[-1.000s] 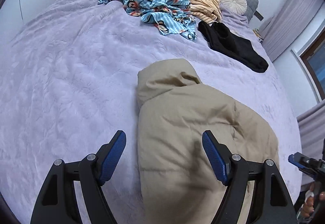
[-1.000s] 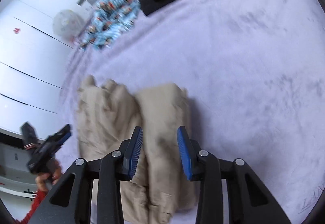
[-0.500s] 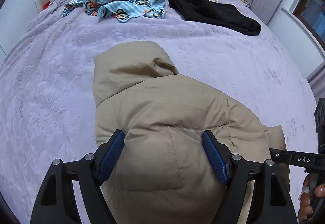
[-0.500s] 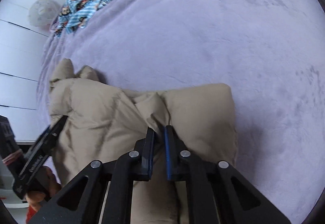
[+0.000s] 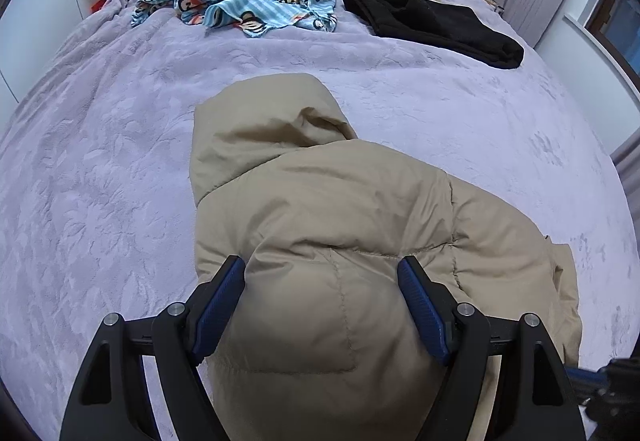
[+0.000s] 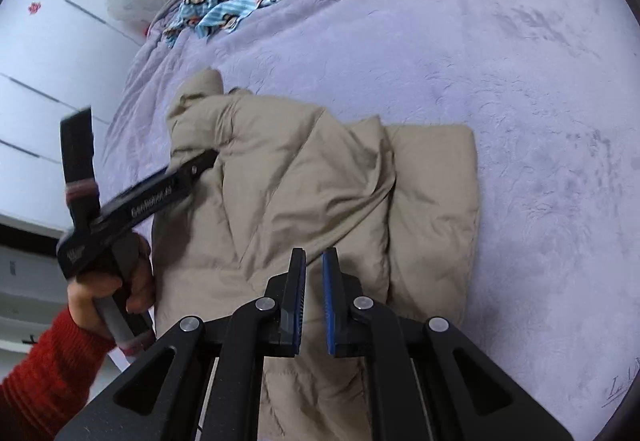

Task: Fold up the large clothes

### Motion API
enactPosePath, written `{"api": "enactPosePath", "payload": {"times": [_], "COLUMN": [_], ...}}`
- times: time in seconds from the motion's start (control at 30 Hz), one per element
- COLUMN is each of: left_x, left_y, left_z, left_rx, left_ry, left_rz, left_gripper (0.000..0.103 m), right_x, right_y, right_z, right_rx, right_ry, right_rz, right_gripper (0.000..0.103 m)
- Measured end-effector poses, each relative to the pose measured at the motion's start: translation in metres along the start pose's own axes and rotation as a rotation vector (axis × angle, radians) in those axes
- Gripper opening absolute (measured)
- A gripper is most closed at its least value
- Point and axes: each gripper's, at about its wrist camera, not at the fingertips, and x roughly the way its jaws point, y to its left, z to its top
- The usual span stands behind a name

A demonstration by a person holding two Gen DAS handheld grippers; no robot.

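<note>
Beige padded jacket [image 5: 320, 241] on bed [image 5: 100, 161]; left tool [image 5: 322, 281] spread wide astride it, right tool [image 6: 314, 273] clenched on a fold.

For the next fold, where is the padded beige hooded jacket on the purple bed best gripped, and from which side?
Probably at the bottom hem of the padded beige hooded jacket, coming from the near edge of the purple bed. The hood points away toward the far end, so the hem lies nearest. The puffy body is thick, while an edge gives thinner fabric to pinch.
</note>
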Motion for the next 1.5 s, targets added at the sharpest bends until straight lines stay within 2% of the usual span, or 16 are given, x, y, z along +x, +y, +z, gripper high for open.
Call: {"api": "enactPosePath", "payload": {"times": [0.07,0.17,0.3,0.47,0.57,0.83,1.07,1.3,1.5], "left_x": [-0.009,-0.033,-0.068,-0.073,-0.069,-0.078,-0.090,-0.117,-0.150], "left_y": [0.003,0.011,0.028,0.036,0.039,0.027,0.016,-0.005,-0.026], "left_z": [0.000,-0.008,-0.040,-0.096,-0.115,-0.129,-0.134,-0.146,-0.169], "left_rx": [-0.011,-0.017,-0.033,-0.064,-0.127,-0.141,-0.177,-0.175,-0.191], "left_ry": [0.010,0.001,-0.008,0.085,0.121,0.130,0.130,0.117,0.121], "left_rz": [-0.002,-0.011,-0.011,-0.005,-0.024,0.026,0.083,0.129,0.133], "left_gripper": [0.079,0.079,0.079,0.079,0.081,0.081,0.081,0.081,0.081], "right_x": [0.012,0.019,0.014,0.002,-0.001,-0.015,-0.014,-0.027,-0.045], "right_y": [0.002,-0.005,-0.006,-0.005,-0.007,-0.003,-0.012,-0.024,-0.036], "right_z": [-0.012,-0.022,-0.025,-0.037,-0.045,-0.057,-0.078,-0.086,-0.101], "right_rx": [-0.012,0.033,0.027,0.007,0.005,-0.025,-0.036,-0.043,-0.063], "right_ry": [0.041,0.063,0.057,0.053,0.056,0.074,0.129,0.139,0.150], "right_rz": [-0.034,-0.026,-0.033,-0.041,-0.049,-0.045,-0.018,0.036,0.076], "right_gripper": [0.007,0.007,0.007,0.008,0.008,0.011,0.011,0.011,0.011]}}
